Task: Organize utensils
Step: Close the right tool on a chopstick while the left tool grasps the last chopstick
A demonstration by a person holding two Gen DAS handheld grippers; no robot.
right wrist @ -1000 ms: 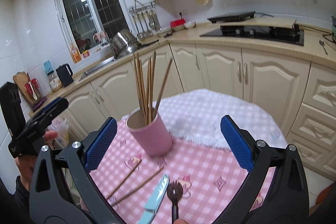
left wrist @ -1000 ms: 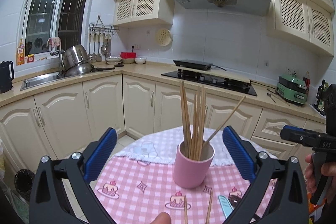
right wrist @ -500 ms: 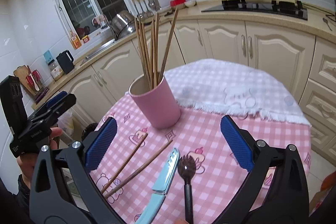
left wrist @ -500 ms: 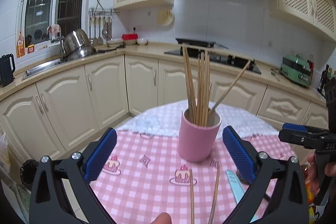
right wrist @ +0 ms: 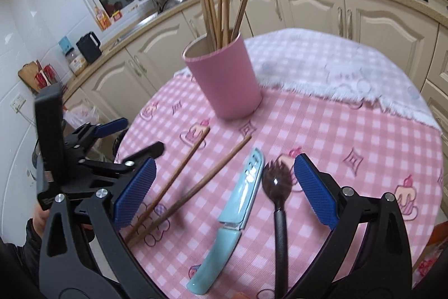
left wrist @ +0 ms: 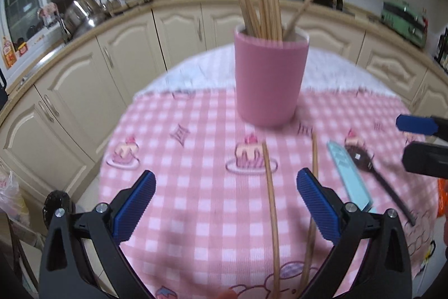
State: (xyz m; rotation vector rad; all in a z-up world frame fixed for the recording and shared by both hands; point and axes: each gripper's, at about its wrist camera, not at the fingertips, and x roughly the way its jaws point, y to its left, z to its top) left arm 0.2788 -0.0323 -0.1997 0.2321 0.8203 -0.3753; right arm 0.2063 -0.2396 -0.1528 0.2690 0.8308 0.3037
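A pink cup (left wrist: 270,77) (right wrist: 225,77) with several wooden chopsticks upright in it stands on the pink checked tablecloth (left wrist: 196,173). Two loose chopsticks (left wrist: 271,201) (right wrist: 179,184) lie in front of it. To their right lie a light blue sheathed knife (left wrist: 348,175) (right wrist: 238,203) and a dark spork (left wrist: 372,173) (right wrist: 278,203). My left gripper (left wrist: 225,202) is open above the cloth, with the loose chopsticks near its right finger. My right gripper (right wrist: 222,194) is open over the knife and spork. Neither holds anything.
The round table (right wrist: 350,80) has a white fringed cloth on its far half. Cream cabinets (left wrist: 70,91) and a counter with a sink, pots and a stove curve behind it. A black kettle (right wrist: 89,46) stands on the counter at left.
Both grippers have moved down and closer to the table. The cup and the loose utensils now look larger and lie between or under the open fingers. Nothing on the table has moved.
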